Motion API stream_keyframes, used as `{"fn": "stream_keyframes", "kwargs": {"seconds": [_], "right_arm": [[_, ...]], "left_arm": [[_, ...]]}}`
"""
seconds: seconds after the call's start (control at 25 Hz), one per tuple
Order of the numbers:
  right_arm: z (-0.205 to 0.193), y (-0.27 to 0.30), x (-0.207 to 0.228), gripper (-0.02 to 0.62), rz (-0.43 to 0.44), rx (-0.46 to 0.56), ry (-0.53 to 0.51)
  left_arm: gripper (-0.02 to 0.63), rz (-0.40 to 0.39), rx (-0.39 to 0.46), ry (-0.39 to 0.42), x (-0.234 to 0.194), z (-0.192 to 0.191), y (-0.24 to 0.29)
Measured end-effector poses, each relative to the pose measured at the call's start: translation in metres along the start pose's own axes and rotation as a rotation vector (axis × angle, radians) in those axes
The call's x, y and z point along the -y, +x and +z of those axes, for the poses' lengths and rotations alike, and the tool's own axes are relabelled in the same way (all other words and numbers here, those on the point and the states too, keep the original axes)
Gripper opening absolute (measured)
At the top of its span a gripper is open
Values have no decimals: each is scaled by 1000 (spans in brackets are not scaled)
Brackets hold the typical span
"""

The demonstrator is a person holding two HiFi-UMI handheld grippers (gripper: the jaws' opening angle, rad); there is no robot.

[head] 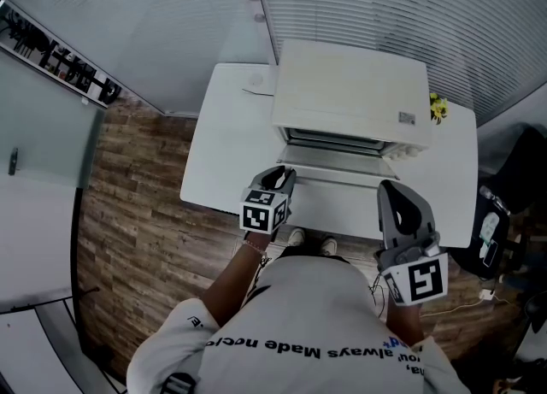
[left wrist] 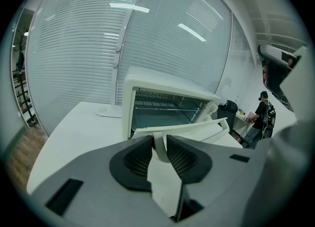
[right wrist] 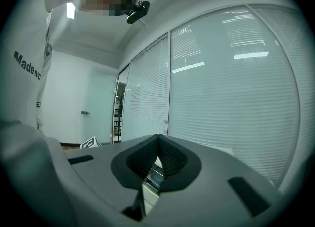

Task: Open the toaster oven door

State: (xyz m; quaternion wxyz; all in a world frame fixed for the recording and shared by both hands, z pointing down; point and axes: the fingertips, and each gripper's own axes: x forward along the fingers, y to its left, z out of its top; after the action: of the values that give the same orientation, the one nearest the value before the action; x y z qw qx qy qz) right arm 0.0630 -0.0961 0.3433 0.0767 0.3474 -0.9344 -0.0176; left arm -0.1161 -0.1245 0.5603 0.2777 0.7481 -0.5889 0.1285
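Observation:
A white toaster oven (head: pixel 350 93) stands at the back of the white table (head: pixel 226 149). Its glass door (head: pixel 338 177) hangs down and forward, so the racks inside (left wrist: pixel 167 108) show. My left gripper (head: pixel 279 180) is at the door's left end, shut on the white door handle (left wrist: pixel 160 145), whose bar (left wrist: pixel 202 128) runs off to the right. My right gripper (head: pixel 395 194) hovers by the door's right side with its pads (right wrist: pixel 158 145) pressed together and nothing between them; it touches nothing.
A small yellow object (head: pixel 438 108) lies right of the oven. A flat white disc (head: pixel 255 83) sits at the table's back left. Blinds cover the glass wall behind. A black chair with gear (head: pixel 504 213) stands at the right, and a person (left wrist: pixel 261 115) stands far off.

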Motion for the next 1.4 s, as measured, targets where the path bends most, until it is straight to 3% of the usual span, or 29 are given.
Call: {"fn": "stream_keyframes", "kwargs": {"seconds": [1.4], "right_arm": [[0, -8, -2, 8, -1, 6, 5]], "left_arm": [[92, 25, -141, 3, 0, -63, -8]]}}
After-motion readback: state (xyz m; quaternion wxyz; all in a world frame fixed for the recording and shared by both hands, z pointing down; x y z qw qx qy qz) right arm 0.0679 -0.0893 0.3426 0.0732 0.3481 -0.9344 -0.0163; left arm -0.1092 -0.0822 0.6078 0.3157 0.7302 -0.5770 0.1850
